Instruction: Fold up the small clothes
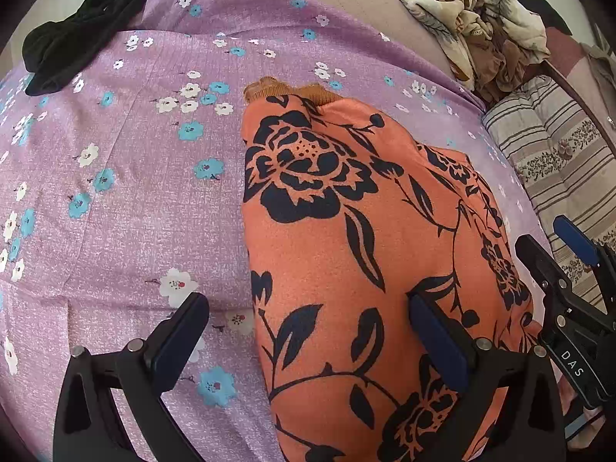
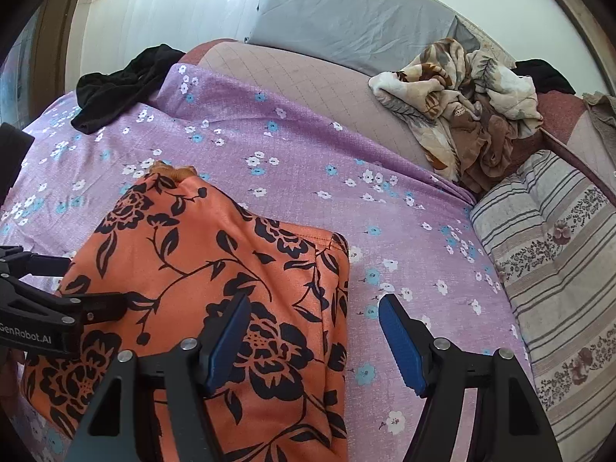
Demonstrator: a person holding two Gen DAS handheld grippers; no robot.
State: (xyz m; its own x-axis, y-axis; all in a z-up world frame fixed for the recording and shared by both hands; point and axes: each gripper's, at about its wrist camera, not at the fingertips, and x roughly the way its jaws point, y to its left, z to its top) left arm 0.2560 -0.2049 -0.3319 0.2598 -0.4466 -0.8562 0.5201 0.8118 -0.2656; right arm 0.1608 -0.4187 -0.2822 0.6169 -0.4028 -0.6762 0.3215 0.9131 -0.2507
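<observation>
An orange garment with black flower print (image 1: 346, 254) lies flat on the purple flowered bedsheet (image 1: 134, 192), its brown ribbed band at the far end. My left gripper (image 1: 308, 331) is open just above the garment's left edge: one finger is over the sheet, the other over the cloth. In the right wrist view the garment (image 2: 215, 277) lies lower left. My right gripper (image 2: 313, 342) is open over its right edge, empty. The right gripper also shows at the right edge of the left wrist view (image 1: 558, 269).
A black garment (image 1: 81, 34) lies at the far left of the bed. A crumpled beige floral blanket (image 2: 469, 111) and a striped cushion (image 2: 554, 269) lie to the right. A grey pillow (image 2: 346, 11) leans at the back.
</observation>
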